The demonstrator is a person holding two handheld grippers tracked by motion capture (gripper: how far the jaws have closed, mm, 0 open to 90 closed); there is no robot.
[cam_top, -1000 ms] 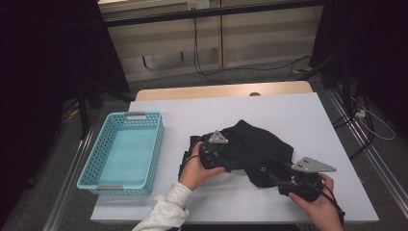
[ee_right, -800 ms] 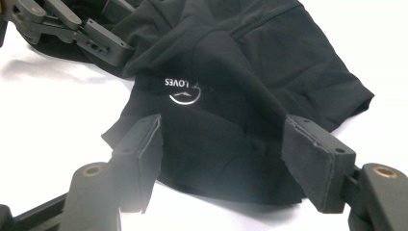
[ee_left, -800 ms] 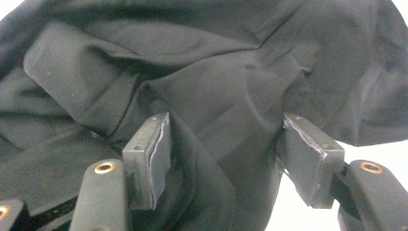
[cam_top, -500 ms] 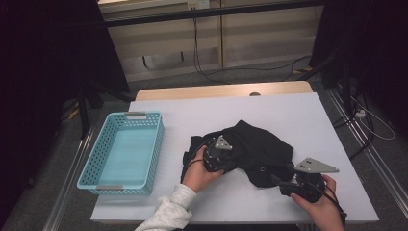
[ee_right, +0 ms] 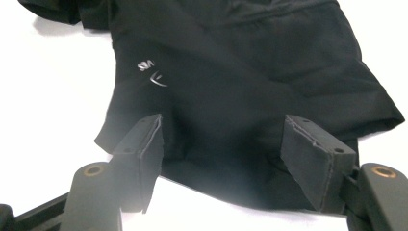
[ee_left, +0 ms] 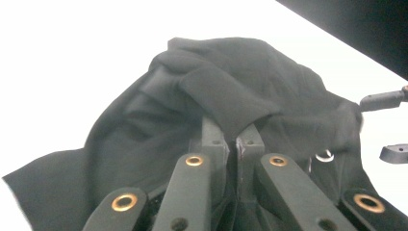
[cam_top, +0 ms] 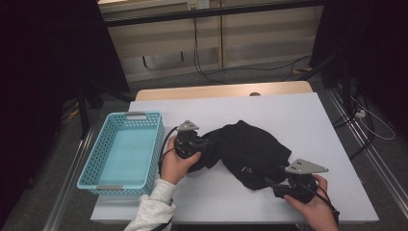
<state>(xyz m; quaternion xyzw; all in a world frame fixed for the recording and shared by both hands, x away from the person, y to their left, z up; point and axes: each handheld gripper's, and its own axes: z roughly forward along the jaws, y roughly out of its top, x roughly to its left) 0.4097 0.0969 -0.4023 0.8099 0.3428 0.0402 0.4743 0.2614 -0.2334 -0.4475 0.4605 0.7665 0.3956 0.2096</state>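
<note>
A black garment (cam_top: 252,151) lies crumpled in the middle of the white table (cam_top: 288,115). My left gripper (cam_top: 206,144) is at its left end, and its jaws are shut on a raised fold of the black cloth (ee_left: 226,96). My right gripper (cam_top: 270,183) rests at the garment's near right corner. Its jaws stand wide open on either side of the hem (ee_right: 231,168), with cloth lying between them. A small white logo (ee_right: 150,72) shows on the fabric beyond the right gripper (ee_right: 231,144). The right gripper (ee_left: 389,126) also appears open in the left gripper view.
A light-blue plastic basket (cam_top: 136,114) with nothing in it stands on the left part of the table, just left of my left hand. Bare white table lies behind and right of the garment. The table's near edge runs close under both hands.
My left gripper has moved left toward the basket with the cloth in its jaws, drawing the garment's left end out. The right gripper has barely moved.
</note>
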